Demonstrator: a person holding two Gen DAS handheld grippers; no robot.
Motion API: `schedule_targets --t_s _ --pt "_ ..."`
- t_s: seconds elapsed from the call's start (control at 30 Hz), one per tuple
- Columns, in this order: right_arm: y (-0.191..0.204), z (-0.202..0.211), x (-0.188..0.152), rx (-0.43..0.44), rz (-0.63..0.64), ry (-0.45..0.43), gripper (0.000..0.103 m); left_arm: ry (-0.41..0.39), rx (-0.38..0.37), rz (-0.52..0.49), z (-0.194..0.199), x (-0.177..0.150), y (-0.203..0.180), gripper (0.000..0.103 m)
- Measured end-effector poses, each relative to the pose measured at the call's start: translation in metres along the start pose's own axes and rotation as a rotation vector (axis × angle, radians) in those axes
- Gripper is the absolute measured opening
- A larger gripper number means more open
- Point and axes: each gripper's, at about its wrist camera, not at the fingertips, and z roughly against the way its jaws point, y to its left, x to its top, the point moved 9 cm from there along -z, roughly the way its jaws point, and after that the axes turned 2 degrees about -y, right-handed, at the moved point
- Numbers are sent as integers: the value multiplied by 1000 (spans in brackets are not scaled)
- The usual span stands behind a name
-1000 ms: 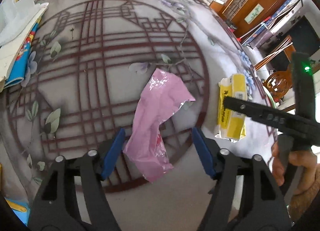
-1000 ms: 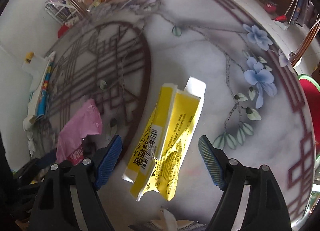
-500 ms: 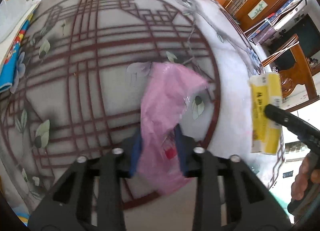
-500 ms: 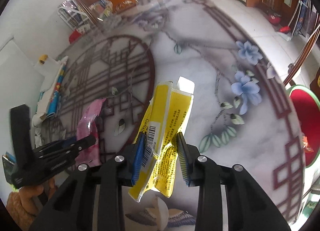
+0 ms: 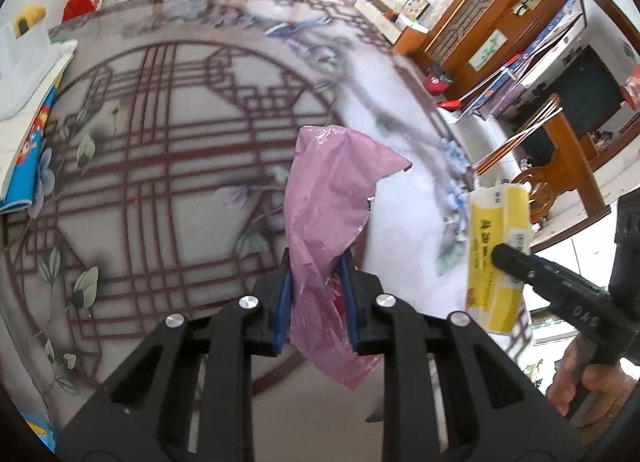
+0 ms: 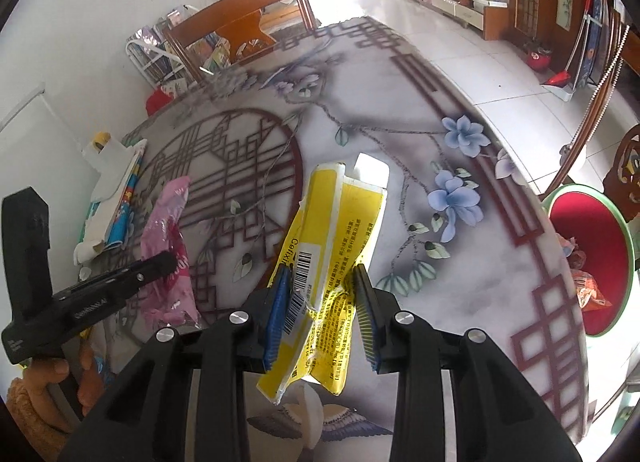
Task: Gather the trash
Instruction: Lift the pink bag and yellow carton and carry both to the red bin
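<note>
Left gripper [image 5: 316,298], low in the centre of its frame: jaws closed tight on the pink plastic wrapper [image 5: 328,221], lifted above the patterned round table [image 5: 160,141]. Right gripper [image 6: 322,310], low in the centre of its frame: jaws pinched on the flattened yellow box [image 6: 332,262], also raised off the table. At the left edge of both frames: books [image 5: 28,133] lying on the table. At the right edge: red stool [image 6: 588,258] beside the table.
</note>
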Motion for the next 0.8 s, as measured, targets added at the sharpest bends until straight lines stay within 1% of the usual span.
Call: schedule_targets --t_s 0.13,0.2,0.33,0.8 --pt "-6 7 0 -10 -2 -17 31 -15 -23 -17 5 5 -16 22" --pt "-9 9 -2 -29 6 -26 31 -17 -25 -32 5 5 -23 22" --pt "-15 12 -5 -33 3 -28 31 -10 -34 -32 4 2 -30 22" --pt "-43 25 -11 -66 -34 -47 31 -25 -67 -80 4 3 -69 22"
